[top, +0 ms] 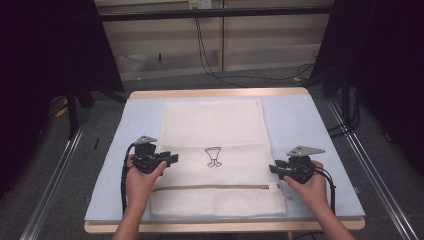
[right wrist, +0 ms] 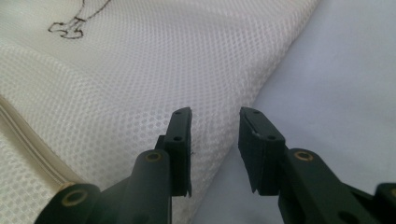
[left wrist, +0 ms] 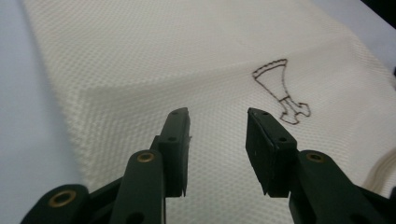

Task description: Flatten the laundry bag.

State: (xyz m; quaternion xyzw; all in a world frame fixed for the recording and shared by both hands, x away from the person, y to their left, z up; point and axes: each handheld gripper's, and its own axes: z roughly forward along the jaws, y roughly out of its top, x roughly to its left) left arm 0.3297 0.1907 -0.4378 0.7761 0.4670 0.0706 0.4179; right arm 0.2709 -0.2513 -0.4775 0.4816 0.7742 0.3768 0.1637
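Hovering part-open and empty, left gripper (top: 171,159) and right gripper (top: 273,168) flank the mesh bag (top: 215,130); one fold done, more folding likely left.

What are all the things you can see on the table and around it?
Mesh bag: one, cream white, lying flat in the middle of the table.
Drawing: one, black outline, on the middle of the bag.
Zipper: one, tan, running across the bag near its front edge.
Table: one, pale blue top with a wooden rim.
Cables: black, on the floor behind the table.
Left gripper: one, black, open, at the bag's left edge.
Right gripper: one, black, open, at the bag's right edge.
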